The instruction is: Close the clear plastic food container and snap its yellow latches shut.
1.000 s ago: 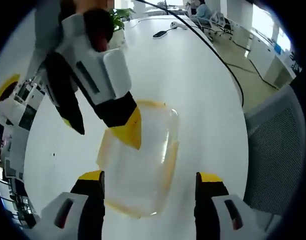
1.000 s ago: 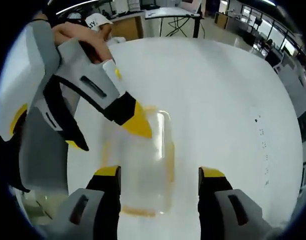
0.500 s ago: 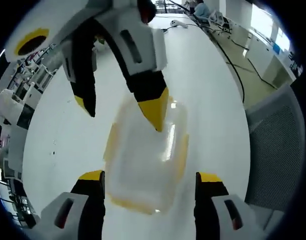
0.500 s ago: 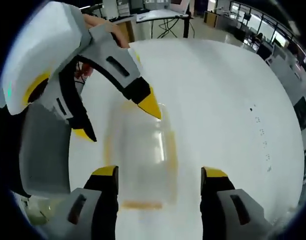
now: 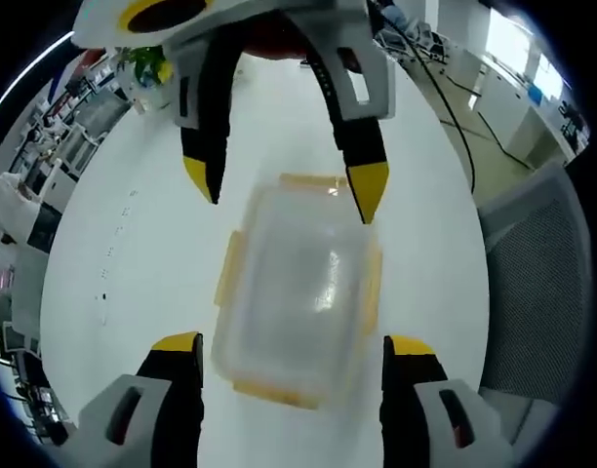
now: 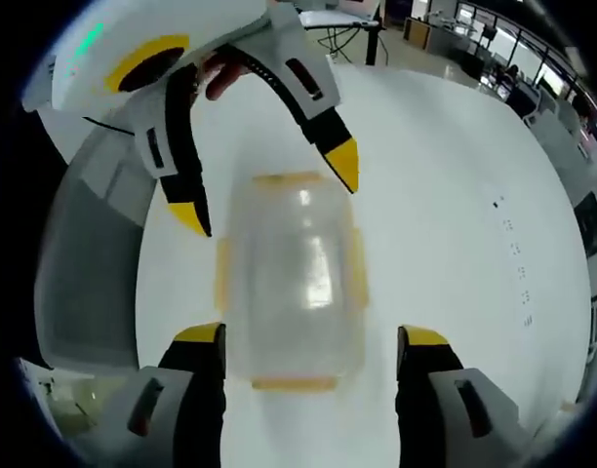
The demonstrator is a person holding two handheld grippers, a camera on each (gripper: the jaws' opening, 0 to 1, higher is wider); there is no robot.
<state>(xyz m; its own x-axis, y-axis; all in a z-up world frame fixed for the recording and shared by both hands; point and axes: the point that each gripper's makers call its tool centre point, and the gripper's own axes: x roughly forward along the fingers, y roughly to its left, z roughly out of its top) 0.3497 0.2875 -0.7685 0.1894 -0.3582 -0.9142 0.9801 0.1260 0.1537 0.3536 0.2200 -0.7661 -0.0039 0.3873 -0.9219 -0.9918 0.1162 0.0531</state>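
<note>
The clear plastic container (image 5: 297, 292) lies flat on the white table (image 5: 113, 244) with its lid on top and yellow latches (image 5: 228, 278) along its sides. My left gripper (image 5: 293, 346) is open, its jaws standing either side of the container's near end. Opposite, my right gripper (image 5: 284, 185) hangs open over the far end. In the right gripper view the container (image 6: 294, 283) sits between the open right gripper (image 6: 310, 336) and the open left gripper (image 6: 267, 190), a yellow latch (image 6: 291, 383) at its near edge. Nothing is gripped.
A grey mesh chair (image 5: 533, 292) stands beside the table edge, seen again in the right gripper view as the chair (image 6: 79, 283). A black cable (image 5: 445, 117) runs across the far tabletop. A potted plant (image 5: 147, 63) and office desks lie beyond.
Both grippers have swung round to face each other across the container. Each now straddles one end of it, where before the opposite gripper came in from the left side.
</note>
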